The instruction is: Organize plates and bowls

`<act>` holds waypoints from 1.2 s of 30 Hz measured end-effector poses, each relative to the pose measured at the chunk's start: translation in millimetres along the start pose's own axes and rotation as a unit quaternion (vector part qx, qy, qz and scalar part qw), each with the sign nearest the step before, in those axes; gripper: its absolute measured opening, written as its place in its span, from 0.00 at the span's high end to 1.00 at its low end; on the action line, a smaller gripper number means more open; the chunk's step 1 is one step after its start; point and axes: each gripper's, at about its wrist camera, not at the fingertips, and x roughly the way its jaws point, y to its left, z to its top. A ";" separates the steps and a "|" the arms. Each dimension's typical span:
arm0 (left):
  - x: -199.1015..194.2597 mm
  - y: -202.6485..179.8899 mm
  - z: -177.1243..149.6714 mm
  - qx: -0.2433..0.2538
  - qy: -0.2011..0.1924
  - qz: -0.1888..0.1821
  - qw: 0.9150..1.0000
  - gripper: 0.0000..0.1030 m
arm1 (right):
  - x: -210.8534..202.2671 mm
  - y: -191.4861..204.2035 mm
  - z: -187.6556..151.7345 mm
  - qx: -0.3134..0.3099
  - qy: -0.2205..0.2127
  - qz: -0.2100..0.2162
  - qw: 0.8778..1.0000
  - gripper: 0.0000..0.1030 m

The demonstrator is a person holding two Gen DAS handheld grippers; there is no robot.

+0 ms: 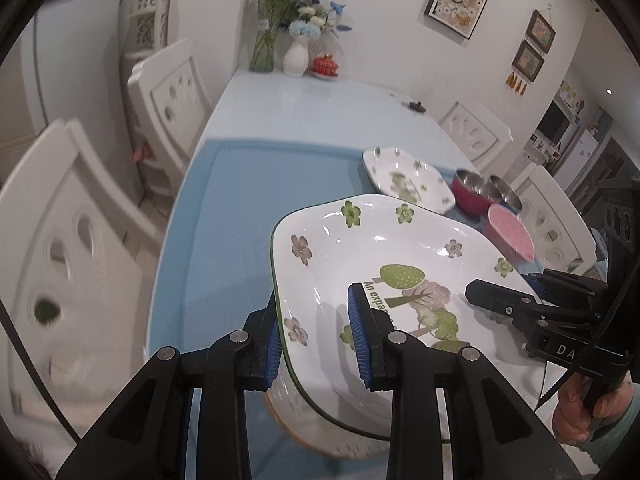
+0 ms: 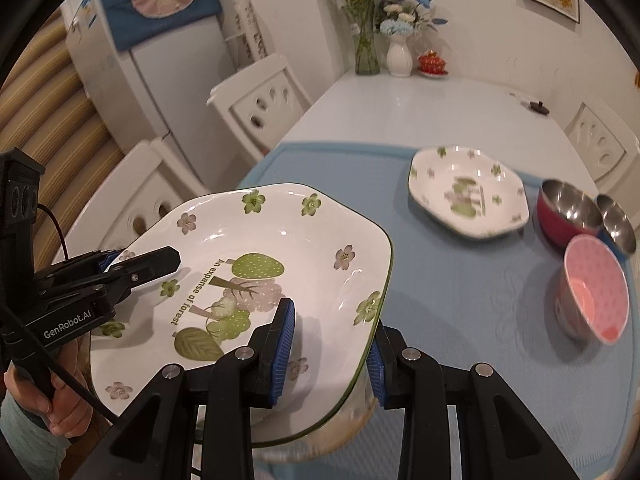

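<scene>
Floral plate point(image 1: 384, 256) — held above the blue mat point(image 1: 224, 216), left gripper point(image 1: 316, 344) and right gripper point(image 2: 332, 356) each clamped on an opposite rim — second plate point(image 2: 468, 196) and bowls point(image 2: 592, 292) beyond.

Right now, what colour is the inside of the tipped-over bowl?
Pink with tiny dots; the pink bowl shows best in the right wrist view.

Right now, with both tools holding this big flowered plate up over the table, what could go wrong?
1. Each tool pinches only a thin bit of rim: the left tool and right tool sit on opposite edges of the plate, so it may slip or tilt.
2. The smaller plate and pink bowl lie close ahead; swinging the big plate could knock them.
</scene>
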 end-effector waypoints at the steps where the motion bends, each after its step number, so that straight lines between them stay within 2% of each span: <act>1: -0.8 -1.4 -9.0 -0.004 0.005 0.001 1.000 0.74 | -0.6 0.5 -7.8 -0.001 0.007 0.001 1.000 0.69; 9: 4.2 -5.7 -51.3 -0.014 0.036 0.001 0.999 0.74 | 4.3 -0.2 -52.0 -0.002 0.045 0.004 0.999 0.69; 18: 22.3 -4.3 -74.4 -0.013 0.063 0.008 0.998 0.74 | 24.5 -5.8 -82.3 0.002 0.080 0.004 0.997 0.69; 26: 36.6 1.2 -82.1 -0.012 0.084 0.008 0.996 0.74 | 39.5 -6.3 -91.0 0.005 0.096 0.001 0.995 0.69; 36: 44.4 6.9 -84.3 -0.018 0.093 0.005 0.995 0.74 | 46.3 -6.4 -85.2 0.013 0.101 -0.006 0.995 0.69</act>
